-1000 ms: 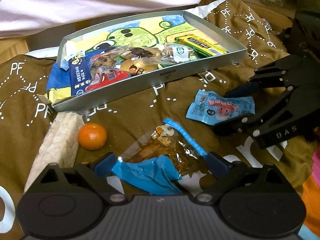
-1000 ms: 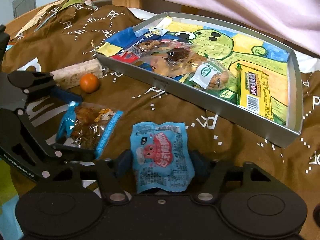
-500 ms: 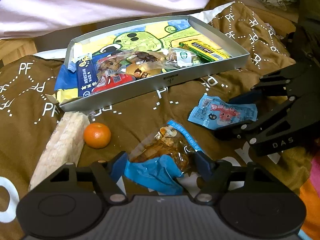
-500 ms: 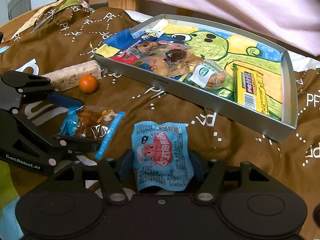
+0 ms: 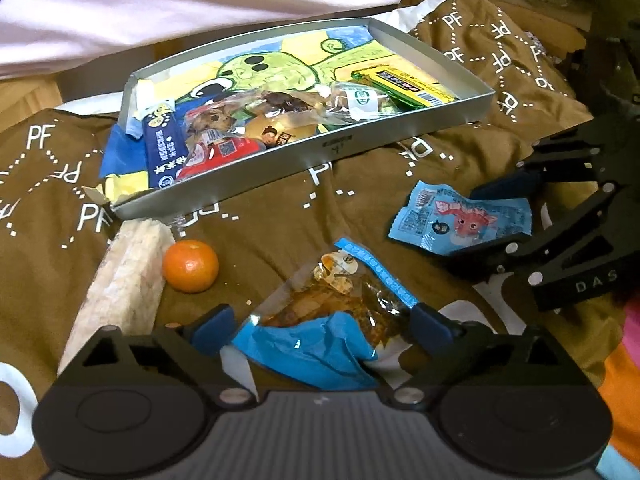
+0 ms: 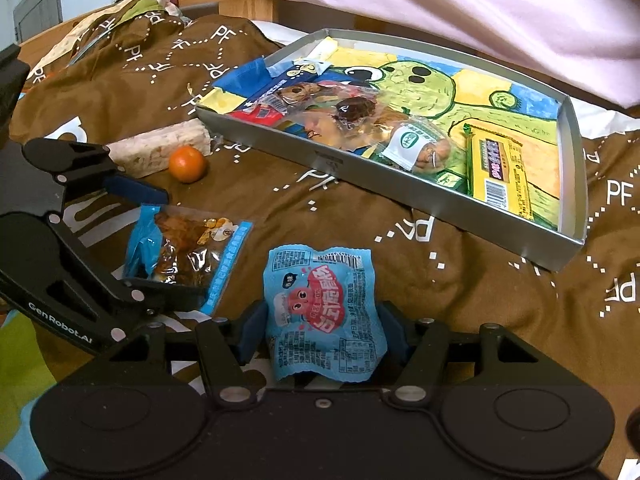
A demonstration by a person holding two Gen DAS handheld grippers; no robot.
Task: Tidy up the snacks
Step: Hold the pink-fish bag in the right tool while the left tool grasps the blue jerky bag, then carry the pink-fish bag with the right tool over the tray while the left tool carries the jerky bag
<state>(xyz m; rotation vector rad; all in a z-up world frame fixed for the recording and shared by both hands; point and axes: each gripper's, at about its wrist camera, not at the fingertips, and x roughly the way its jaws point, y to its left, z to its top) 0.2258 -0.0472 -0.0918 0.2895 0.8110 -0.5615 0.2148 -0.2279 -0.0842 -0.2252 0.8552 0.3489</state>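
Note:
A clear snack packet with blue edges (image 5: 332,312) lies crumpled on the brown blanket, and my left gripper (image 5: 322,320) straddles it with jaws wide apart, open. A light-blue packet with a red cartoon (image 6: 324,304) sits between the fingers of my right gripper (image 6: 324,328), which press on both its side edges. The silver tray (image 5: 336,148) behind them holds several wrapped snacks and a yellow bar (image 6: 500,172). In the right wrist view, the left gripper (image 6: 160,244) frames the clear packet (image 6: 188,248). The left wrist view shows the right gripper (image 5: 464,224) around the light-blue packet (image 5: 460,220).
A mandarin orange (image 5: 191,266) and a long puffed-rice bar (image 5: 120,280) lie loose left of the clear packet, just in front of the tray's left corner. Pink bedding (image 6: 440,0) rises behind the tray. The blanket (image 6: 440,272) is rumpled and uneven.
The left fingers squeezed in on the clear packet half a second ago and have since spread wide again. The right fingers have narrowed onto the light-blue packet. Both cameras have barely shifted.

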